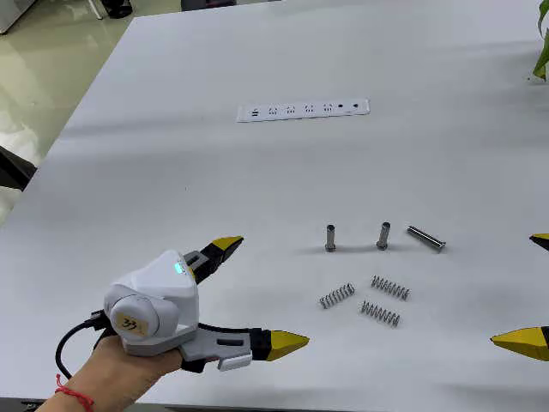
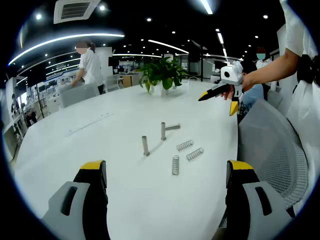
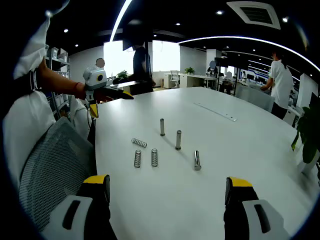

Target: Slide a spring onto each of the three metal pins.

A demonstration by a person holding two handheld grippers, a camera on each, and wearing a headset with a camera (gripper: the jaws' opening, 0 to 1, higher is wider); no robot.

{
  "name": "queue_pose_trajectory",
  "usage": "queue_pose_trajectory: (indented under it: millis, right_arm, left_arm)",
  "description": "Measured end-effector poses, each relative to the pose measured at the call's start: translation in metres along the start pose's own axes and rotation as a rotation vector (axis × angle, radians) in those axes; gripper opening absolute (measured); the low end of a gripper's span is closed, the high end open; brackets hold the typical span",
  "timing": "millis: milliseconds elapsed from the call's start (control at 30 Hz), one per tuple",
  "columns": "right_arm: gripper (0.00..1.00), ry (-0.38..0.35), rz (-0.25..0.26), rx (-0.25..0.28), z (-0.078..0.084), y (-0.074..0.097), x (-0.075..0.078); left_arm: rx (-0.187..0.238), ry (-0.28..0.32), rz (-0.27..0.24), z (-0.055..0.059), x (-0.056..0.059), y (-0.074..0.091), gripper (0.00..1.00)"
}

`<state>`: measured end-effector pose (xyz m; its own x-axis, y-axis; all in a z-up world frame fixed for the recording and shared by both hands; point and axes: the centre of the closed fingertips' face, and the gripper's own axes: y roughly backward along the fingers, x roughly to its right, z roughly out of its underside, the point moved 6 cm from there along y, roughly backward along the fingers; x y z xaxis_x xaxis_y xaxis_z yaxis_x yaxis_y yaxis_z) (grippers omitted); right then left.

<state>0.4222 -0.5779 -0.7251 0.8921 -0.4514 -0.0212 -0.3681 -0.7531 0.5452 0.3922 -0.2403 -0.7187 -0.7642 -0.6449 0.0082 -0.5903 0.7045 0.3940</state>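
White tabletop (image 1: 171, 189) runs wide under both your tools, with an open office behind it in the gripper views. Your left gripper (image 1: 257, 293) sits at the lower left of the head view, held in your hand (image 1: 111, 378). Its yellow-tipped jaws are spread wide, with nothing between them. Your right gripper (image 1: 532, 292) pokes in at the right edge, its jaws likewise spread and empty.

Between the two tools, right of centre, the springs lie loose and apart: a left spring (image 1: 337, 295), an upper spring (image 1: 390, 287) and a lower spring (image 1: 380, 313). Just above them in the frame, the left pin (image 1: 330, 238) and middle pin (image 1: 383, 235) stand upright. The fallen pin (image 1: 425, 239) lies on its side to their right. Neither tool touches any of them. At upper centre, a white power strip (image 1: 303, 110) lies well beyond.
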Motion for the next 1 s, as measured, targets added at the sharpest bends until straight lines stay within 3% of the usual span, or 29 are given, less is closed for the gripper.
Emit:
queue_pose_trajectory:
  millis: [1000]
  right_arm:
    - [0.95, 0.006, -0.007, -0.008, -0.0039, -0.0026, 0.0010]
  left_arm:
    - [-0.002, 0.005, 0.004, 0.0002, -0.0014, -0.0001, 0.99]
